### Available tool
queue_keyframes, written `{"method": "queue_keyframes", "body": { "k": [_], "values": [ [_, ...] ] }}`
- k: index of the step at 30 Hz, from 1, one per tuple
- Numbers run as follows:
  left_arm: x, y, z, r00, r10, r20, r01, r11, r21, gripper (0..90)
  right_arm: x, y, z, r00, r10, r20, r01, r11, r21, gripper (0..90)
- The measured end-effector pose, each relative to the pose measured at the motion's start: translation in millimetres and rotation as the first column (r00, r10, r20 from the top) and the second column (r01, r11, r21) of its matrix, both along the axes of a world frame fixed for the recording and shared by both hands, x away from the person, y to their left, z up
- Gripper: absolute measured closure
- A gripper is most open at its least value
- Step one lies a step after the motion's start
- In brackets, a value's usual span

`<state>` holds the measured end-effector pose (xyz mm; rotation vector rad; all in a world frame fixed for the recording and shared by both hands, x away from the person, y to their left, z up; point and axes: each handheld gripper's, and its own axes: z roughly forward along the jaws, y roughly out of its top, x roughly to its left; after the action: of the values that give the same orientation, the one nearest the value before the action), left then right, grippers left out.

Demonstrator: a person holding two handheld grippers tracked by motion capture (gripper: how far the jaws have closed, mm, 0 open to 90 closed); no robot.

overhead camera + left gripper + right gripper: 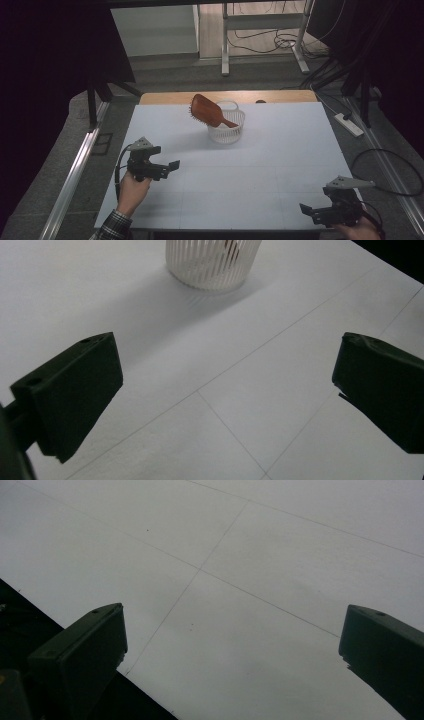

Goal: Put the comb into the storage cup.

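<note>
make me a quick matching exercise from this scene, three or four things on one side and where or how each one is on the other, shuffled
Things:
1. hairbrush
2. white basket
3. left gripper
4. right gripper

Places or states:
a. open, over the table's near right corner
b. handle down in the basket, brown head sticking out to the left
c. stands near the table's far edge, slatted wall
d. open, left of the middle, jaws pointing toward the basket

Pairs: 1-b, 2-c, 3-d, 4-a

White table (280,165), slatted white basket (226,131) toward its far edge.
</note>
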<state>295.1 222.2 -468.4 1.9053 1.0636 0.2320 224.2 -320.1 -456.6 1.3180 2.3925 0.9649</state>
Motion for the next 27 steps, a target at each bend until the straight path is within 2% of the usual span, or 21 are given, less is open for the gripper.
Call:
{"method": "queue_keyframes", "body": {
  "k": [10, 27],
  "values": [
    [-12.3, 5.2, -0.2, 0.9999, 0.015, 0.0, -0.015, 0.9998, -0.008, 0.0, -0.1, -0.2, 0.2, 1.0, 0.001, -0.003, -0.001, 1.0, 0.005, 0.0],
    [-36.7, 13.7, -1.7, 0.9995, 0.03, 0.013, -0.03, 0.9993, 0.021, 0.0, -0.3, -0.2, 0.3, 1.0, 0.0, -0.002, 0.0, 1.0, 0.006, 0.0]
  ]
}}
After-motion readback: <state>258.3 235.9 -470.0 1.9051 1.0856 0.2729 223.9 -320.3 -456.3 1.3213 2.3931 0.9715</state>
